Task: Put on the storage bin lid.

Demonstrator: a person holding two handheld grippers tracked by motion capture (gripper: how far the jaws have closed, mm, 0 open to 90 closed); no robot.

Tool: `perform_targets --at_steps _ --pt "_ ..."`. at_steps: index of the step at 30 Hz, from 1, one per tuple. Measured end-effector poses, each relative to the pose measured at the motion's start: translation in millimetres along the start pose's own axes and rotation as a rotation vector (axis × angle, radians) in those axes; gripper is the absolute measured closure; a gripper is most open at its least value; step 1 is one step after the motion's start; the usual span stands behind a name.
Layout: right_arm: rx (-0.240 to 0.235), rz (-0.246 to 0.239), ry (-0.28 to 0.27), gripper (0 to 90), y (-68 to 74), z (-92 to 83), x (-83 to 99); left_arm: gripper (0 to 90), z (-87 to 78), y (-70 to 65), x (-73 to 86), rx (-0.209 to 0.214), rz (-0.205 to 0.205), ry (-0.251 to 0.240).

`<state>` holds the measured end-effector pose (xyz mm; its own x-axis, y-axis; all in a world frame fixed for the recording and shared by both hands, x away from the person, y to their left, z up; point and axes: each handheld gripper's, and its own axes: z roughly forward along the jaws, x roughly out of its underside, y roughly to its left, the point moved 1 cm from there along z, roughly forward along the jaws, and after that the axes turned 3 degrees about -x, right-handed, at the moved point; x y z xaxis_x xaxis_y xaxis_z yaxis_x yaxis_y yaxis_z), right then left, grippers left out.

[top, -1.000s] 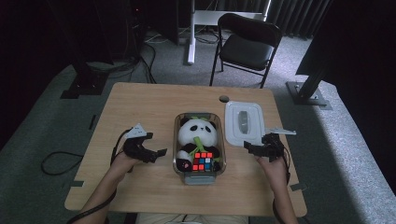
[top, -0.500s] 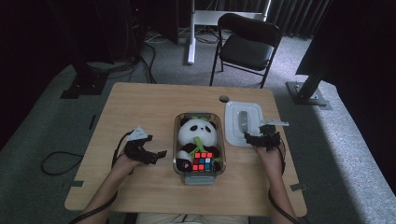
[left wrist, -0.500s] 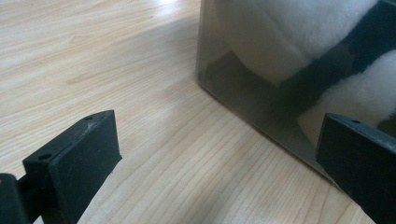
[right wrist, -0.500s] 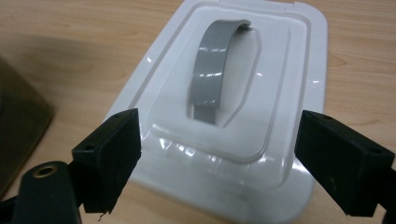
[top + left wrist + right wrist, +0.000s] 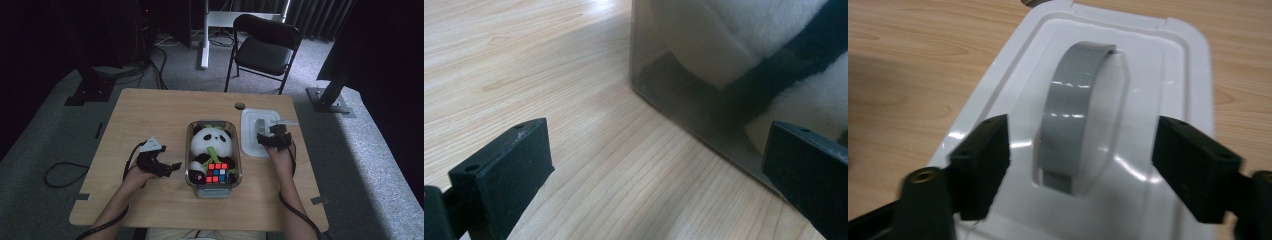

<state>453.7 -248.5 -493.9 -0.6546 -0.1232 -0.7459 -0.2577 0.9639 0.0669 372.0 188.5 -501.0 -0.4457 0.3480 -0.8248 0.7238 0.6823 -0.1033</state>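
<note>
Hiding part of the white lid (image 5: 254, 131) in the high view, right gripper (image 5: 1080, 150) jaws just closing yet apart, straddling its grey handle (image 5: 1073, 110) at 12 o'clock, untouched; left gripper (image 5: 167, 167) open.

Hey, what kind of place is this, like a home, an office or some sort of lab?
Probably a lab or recording studio, not a home. A lone wooden table stands on grey carpet with dark curtains behind, metal stand bases and loose cables lie around it, and a black folding chair faces it.
</note>
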Motion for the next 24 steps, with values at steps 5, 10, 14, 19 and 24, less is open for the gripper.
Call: perform_targets --at_steps 5,10,14,19,24 --pt "0.014 0.015 0.015 38.3 4.5 18.3 -2.0 0.5 2.4 -3.7 -3.1 -0.001 0.010 -0.011" --pt "0.000 0.001 0.043 52.6 9.7 28.1 -2.7 0.6 5.9 -7.5 -6.6 0.006 0.027 -0.007" --pt "0.010 0.010 0.041 64.7 9.2 27.5 -2.5 0.5 8.3 -11.2 -8.9 0.017 0.036 -0.008" --pt "-0.020 0.047 0.034 67.2 4.2 21.1 -0.9 0.5 9.1 -13.3 -10.8 0.024 0.044 -0.010" --pt "-0.046 0.062 -0.009 67.9 2.0 0.8 -3.0 0.5 9.0 -17.2 -13.4 0.033 0.056 -0.011"
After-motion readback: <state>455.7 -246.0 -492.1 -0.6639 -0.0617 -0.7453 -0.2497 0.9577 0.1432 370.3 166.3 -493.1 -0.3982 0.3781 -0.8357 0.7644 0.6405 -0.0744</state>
